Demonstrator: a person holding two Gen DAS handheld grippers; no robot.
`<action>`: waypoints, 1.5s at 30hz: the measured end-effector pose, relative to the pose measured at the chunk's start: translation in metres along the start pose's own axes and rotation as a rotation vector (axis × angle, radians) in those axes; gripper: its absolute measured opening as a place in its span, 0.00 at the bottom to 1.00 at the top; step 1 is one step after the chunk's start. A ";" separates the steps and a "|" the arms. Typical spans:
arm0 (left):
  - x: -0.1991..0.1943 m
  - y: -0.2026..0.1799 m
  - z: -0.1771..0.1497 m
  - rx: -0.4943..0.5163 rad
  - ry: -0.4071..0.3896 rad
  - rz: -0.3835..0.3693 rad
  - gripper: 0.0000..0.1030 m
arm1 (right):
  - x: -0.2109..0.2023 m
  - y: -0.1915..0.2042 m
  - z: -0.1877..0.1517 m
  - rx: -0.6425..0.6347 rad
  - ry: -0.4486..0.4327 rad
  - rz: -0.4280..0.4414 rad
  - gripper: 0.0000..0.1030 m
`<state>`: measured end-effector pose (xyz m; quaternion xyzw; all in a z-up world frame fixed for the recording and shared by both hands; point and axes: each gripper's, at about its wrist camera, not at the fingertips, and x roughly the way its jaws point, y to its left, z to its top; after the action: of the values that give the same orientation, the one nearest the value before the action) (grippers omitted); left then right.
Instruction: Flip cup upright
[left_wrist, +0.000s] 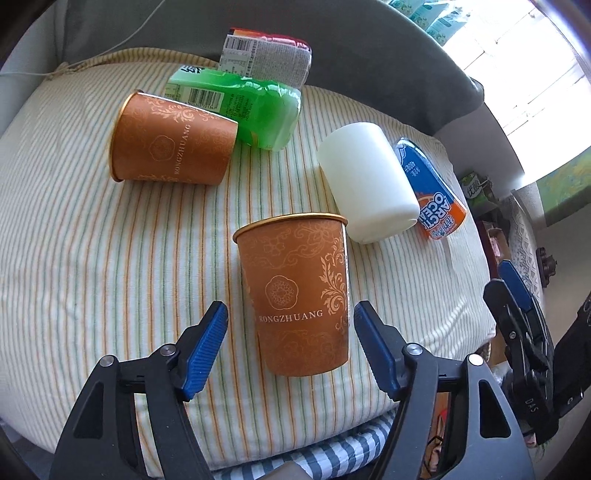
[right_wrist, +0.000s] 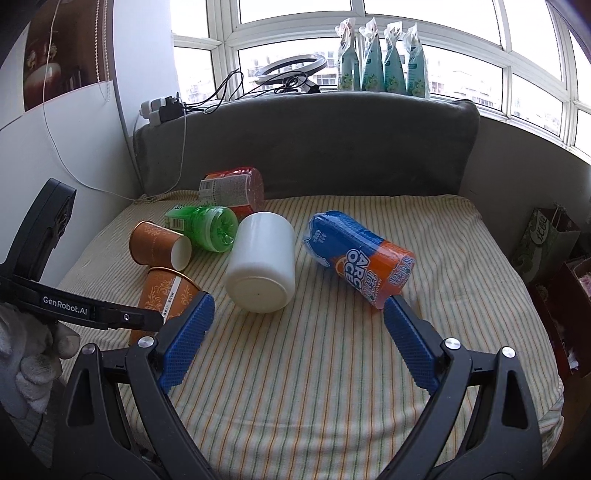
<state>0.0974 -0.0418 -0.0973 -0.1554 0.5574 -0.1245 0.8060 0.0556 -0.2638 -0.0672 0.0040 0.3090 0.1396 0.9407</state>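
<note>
I see my left gripper (left_wrist: 290, 321) open around the upright brown paper cup (left_wrist: 299, 295) near the striped cushion's (left_wrist: 74, 258) front edge; right gripper (right_wrist: 299, 314) open, empty.

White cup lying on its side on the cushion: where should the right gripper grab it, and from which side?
Grip the white cup across the mid-body, fingers on its two curved flanks. It lies on the striped cushion with its closed base facing the right gripper, so come straight in from the base end, jaws open wide. The blue-orange bottle sits close on its right, so clearance there looks tight.
</note>
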 end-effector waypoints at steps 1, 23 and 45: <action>-0.005 0.002 -0.002 0.005 -0.015 0.003 0.69 | 0.003 0.003 0.002 -0.001 0.018 0.017 0.92; -0.076 0.072 -0.083 -0.058 -0.236 0.096 0.69 | 0.111 0.073 0.035 0.073 0.557 0.445 0.92; -0.081 0.051 -0.092 0.034 -0.285 0.158 0.69 | 0.159 0.105 0.028 0.003 0.669 0.421 0.81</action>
<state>-0.0155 0.0256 -0.0775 -0.1136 0.4459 -0.0469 0.8866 0.1668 -0.1184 -0.1264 0.0229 0.5912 0.3226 0.7388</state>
